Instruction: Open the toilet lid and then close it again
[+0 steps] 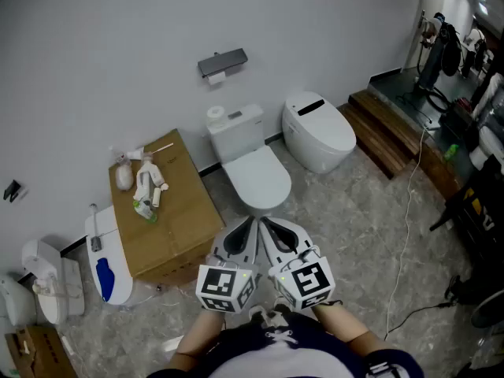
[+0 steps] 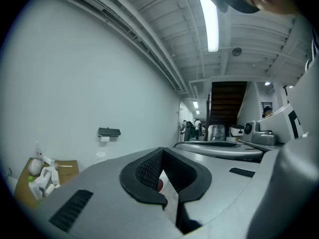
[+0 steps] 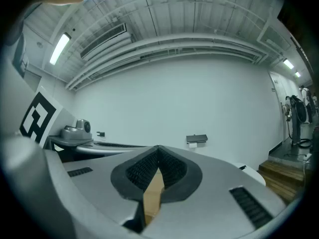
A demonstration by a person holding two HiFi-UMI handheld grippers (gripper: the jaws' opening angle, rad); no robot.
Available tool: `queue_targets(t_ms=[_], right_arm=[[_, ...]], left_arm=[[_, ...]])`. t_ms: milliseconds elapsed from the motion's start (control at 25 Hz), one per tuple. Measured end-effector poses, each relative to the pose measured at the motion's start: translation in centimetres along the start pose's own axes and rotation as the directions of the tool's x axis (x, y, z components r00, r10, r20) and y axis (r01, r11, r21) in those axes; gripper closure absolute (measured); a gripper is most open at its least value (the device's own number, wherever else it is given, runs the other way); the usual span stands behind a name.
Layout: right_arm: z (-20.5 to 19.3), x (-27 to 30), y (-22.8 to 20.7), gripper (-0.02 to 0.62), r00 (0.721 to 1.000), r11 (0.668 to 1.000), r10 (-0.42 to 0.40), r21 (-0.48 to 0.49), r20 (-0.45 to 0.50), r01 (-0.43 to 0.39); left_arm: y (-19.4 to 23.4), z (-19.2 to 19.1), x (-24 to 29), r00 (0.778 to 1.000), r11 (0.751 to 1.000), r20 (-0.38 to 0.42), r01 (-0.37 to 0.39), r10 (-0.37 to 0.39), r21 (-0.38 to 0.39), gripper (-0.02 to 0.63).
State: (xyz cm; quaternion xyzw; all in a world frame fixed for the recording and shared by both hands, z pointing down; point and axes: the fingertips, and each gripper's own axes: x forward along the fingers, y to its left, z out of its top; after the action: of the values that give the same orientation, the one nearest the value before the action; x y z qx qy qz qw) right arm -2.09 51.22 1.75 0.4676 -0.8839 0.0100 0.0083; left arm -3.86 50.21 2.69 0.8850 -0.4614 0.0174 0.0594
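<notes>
A white toilet [image 1: 253, 172] stands against the wall with its lid [image 1: 257, 181] down and a tank [image 1: 235, 129] behind it. Both grippers are held level and side by side just in front of the bowl, not touching it. My left gripper [image 1: 251, 222] is shut with nothing in it, and so is my right gripper [image 1: 264, 223]. In the left gripper view the shut jaws [image 2: 160, 152] fill the lower picture and hide the toilet. The right gripper view likewise shows shut jaws [image 3: 158, 149] pointing at the wall.
A cardboard box [image 1: 177, 211] with bottles on top stands left of the toilet. A second, rounded toilet [image 1: 318, 131] sits to the right, with a wooden step [image 1: 390, 131] beyond. A paper holder [image 1: 223, 62] hangs on the wall. Loose toilet parts [image 1: 105, 261] and cables [image 1: 406, 235] lie on the floor.
</notes>
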Motion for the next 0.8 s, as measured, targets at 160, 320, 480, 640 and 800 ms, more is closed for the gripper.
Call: queue_targets(t_ms=[160,320,480,640,800], right_arm=[[-0.6,0.0,-0.7,0.588,1.0,1.0,-0.011,0.026,-0.003,0.011],[-1.5,-0.3,-1.4,0.588,1.0,0.999,-0.013,0.052,-0.022,0.014],[-3.4,-1.5,-1.2,0.588,0.998,0.998,0.029,0.052,-0.063,-0.026],[-6.2,-3.7,-1.6,0.588,0.992,0.996,0.063,0.071,-0.11,-0.056],[-9.0,-5.9,-2.8,0.588,0.985,0.984,0.085,0.17,-0.15,-0.059]], left_arm=[[-0.4,-0.4,0.5,1.0,1.0,-0.009,0.003,-0.003,0.015,0.603],[-1.1,-1.2,0.8,0.999,1.0,-0.029,0.015,-0.015,0.012,0.603],[-1.1,-2.6,0.3,0.998,0.999,-0.055,0.023,-0.025,-0.022,0.603],[0.1,-4.5,-0.4,0.995,0.997,-0.096,-0.019,0.012,-0.07,0.602],[0.2,-6.8,-0.6,0.99,0.992,-0.135,-0.048,0.032,-0.118,0.601]])
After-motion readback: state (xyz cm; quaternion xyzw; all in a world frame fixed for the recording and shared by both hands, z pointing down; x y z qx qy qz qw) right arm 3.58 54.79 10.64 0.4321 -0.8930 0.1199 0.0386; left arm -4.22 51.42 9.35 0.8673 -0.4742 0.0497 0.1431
